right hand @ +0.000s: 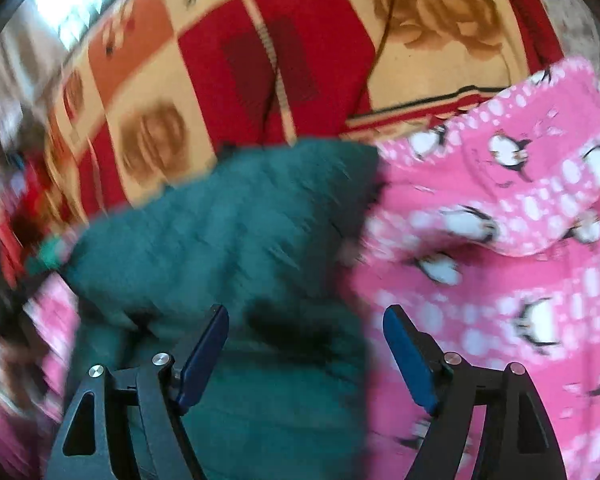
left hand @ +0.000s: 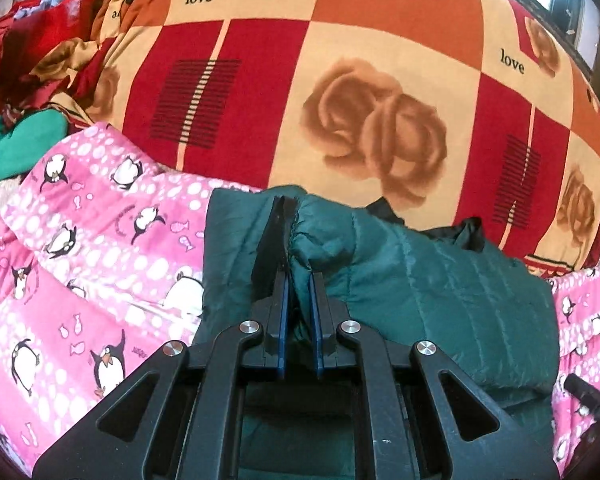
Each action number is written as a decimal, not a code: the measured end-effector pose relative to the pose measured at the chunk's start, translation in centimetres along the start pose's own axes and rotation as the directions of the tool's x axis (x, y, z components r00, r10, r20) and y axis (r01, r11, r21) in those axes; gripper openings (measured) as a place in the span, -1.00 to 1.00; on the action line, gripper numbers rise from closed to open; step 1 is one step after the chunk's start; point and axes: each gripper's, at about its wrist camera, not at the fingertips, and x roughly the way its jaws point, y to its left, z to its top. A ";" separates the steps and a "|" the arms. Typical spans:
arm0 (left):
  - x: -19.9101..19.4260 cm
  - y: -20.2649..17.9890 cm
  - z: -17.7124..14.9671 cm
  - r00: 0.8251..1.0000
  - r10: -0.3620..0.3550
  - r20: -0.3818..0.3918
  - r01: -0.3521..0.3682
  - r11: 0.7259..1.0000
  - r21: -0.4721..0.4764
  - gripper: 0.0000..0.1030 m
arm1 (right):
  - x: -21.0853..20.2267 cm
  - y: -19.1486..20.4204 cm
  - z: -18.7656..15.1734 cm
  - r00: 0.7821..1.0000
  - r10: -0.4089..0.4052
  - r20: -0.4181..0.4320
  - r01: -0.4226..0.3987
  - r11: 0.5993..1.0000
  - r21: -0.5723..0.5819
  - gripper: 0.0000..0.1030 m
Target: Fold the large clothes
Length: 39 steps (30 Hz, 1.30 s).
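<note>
Your left gripper (left hand: 296, 216) is pinched tight on a bunched edge of the dark green quilted jacket (left hand: 440, 280), the fold of cloth squeezed between the two blue pads, and the rest of the garment spreads away to the right of that grip across the pink penguin blanket (left hand: 80, 248). Your right gripper (right hand: 306, 344) stands wide with nothing between its pads; it hangs over the same jacket (right hand: 220, 232), with its left finger above green cloth and its right finger near the line where green meets the pink blanket (right hand: 500, 240). That line is what the coming move turns on, as I read it: the jacket's free edge lies just under and a little left of your open claw, running away from you toward the checked rose bedspread (right hand: 420, 80) beyond. The right-wrist view is smeared with motion, so you cannot tell exactly which seam or corner lies beneath. Your right hand is the nearer one to that loose side; the left is already committed. Come down onto the green side of the border, not the pink.
</note>
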 end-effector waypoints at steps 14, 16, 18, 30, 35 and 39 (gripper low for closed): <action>0.6 -2.5 -2.0 0.998 -0.022 -0.052 0.024 0.999 0.043 -0.83 | 3.0 -3.2 -1.0 0.989 -0.135 0.062 0.120 0.973 0.200 0.23; 1.3 -3.4 -2.5 0.998 0.009 -0.062 -0.004 0.997 0.076 -0.83 | 3.7 -4.0 -1.8 0.995 -0.102 0.010 0.097 0.971 0.217 0.23; 1.8 -3.3 -2.8 0.997 -0.001 -0.079 0.006 0.998 0.061 -0.83 | 2.8 -4.9 -2.2 0.998 -0.061 0.011 0.056 0.966 0.252 0.23; -1.9 -0.5 0.3 0.995 -0.095 0.021 0.096 0.994 -0.056 -0.04 | -3.1 -1.7 2.4 0.984 -0.041 0.176 0.012 0.987 0.159 0.48; -0.6 -2.8 1.1 0.996 -0.084 0.016 0.084 0.996 -0.016 0.07 | 1.7 0.5 6.6 0.987 -0.016 0.162 0.002 0.996 0.089 0.48; 2.8 -4.5 0.5 0.999 -0.004 -0.047 0.006 0.999 0.050 0.07 | 5.7 2.1 7.9 0.991 -0.026 0.131 0.022 0.999 0.035 0.48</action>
